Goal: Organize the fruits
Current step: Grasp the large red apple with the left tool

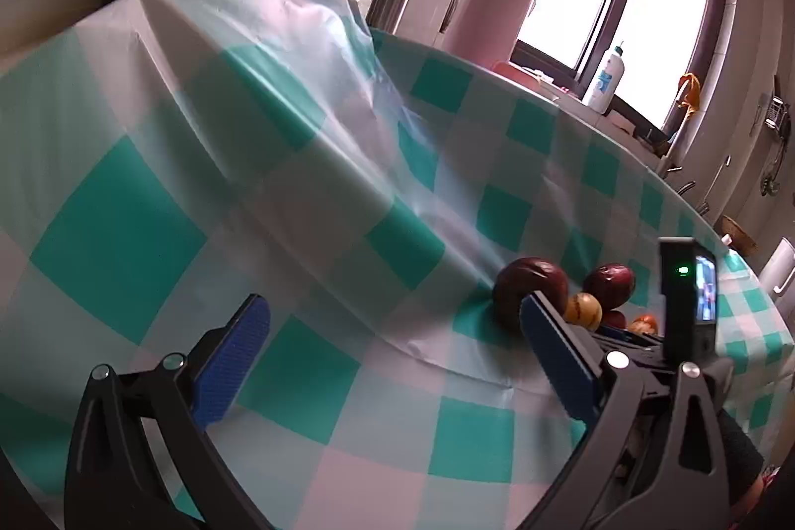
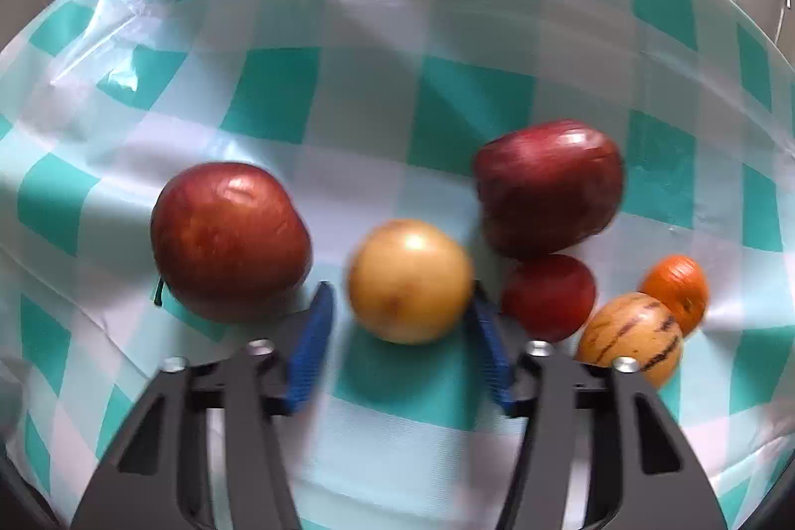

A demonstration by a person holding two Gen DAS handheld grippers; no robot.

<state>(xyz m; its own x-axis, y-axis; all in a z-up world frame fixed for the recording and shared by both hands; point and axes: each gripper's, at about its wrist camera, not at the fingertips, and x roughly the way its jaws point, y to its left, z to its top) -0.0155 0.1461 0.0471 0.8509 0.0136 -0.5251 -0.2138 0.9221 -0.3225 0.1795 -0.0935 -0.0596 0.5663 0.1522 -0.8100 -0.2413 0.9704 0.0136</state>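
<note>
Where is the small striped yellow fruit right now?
In the right wrist view the small striped yellow fruit lies at lower right on the checked tablecloth, touching the small orange fruit, right of the small red fruit.

Six fruits lie clustered on the checked cloth. A big red apple sits apart at the left. A round yellow fruit lies in the middle, between blue pads. Right of it — a dark red apple, touching a small red fruit below. Farther right, a striped yellow fruit touches a small orange one.
</note>
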